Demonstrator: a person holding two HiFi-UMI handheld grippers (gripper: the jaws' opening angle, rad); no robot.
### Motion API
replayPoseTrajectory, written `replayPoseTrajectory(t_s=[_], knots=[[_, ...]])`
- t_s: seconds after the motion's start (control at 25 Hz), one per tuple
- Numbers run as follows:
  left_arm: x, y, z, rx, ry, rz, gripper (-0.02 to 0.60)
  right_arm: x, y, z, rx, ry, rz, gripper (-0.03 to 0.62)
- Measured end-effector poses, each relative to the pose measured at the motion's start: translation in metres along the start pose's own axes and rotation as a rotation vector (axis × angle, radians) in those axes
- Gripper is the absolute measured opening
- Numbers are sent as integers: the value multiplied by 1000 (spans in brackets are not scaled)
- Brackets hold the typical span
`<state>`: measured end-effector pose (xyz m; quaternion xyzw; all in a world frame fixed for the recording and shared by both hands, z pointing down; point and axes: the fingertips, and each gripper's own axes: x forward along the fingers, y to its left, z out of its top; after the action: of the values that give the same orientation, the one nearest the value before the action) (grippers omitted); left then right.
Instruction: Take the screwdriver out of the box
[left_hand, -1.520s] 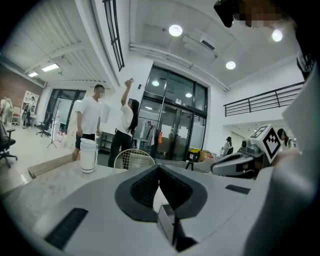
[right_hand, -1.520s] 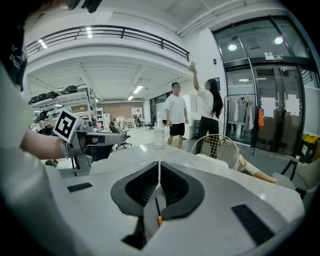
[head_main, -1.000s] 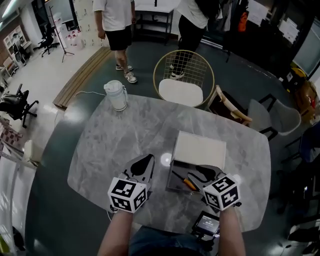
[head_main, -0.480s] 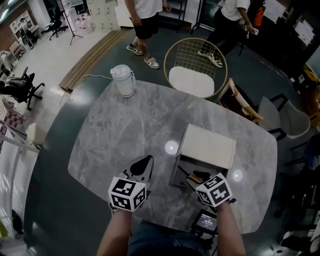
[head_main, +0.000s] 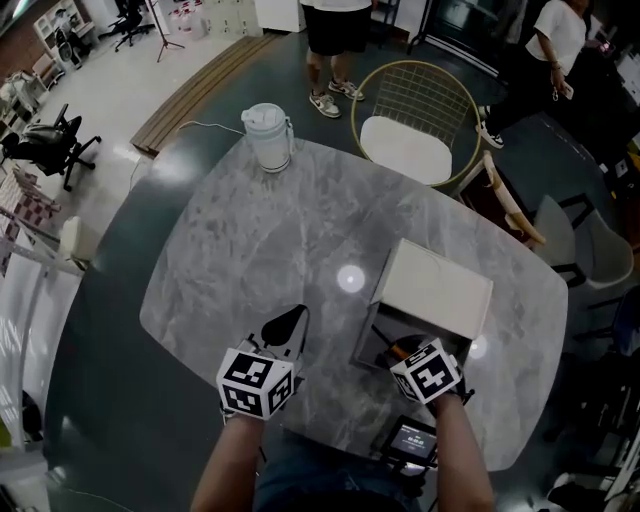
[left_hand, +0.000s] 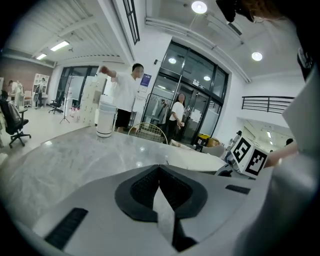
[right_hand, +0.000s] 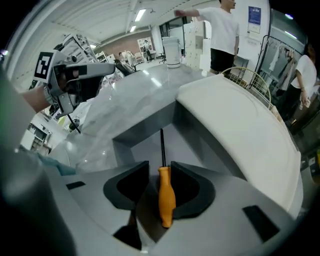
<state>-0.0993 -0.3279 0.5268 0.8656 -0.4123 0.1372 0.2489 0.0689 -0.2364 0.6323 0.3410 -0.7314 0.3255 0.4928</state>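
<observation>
right gripper (right_hand: 160, 165): you have it reaching into the open box (head_main: 363, 343). jaws narrow, closed on the orange handle of the screwdriver (right_hand: 166, 195). the black shaft points away from you along the box floor, and the whole tool sits within the box walls. the white lid (head_main: 432, 288) lies open on the far side. left gripper (left_hand: 159, 169): jaws pressed together, nothing between them. you hold it low over the table (head_main: 250, 250), left of the box and apart from it.
</observation>
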Motion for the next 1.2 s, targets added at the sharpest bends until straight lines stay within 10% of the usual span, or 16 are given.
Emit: replayPoseTrajectory(t_s=[0.64, 1.2], knots=[[-13, 26, 5, -53, -53, 76, 14, 18, -1, -12, -68, 240, -83, 95], [-28, 11, 19, -28, -95, 67, 13, -9, -15, 4, 8, 85, -101, 92]])
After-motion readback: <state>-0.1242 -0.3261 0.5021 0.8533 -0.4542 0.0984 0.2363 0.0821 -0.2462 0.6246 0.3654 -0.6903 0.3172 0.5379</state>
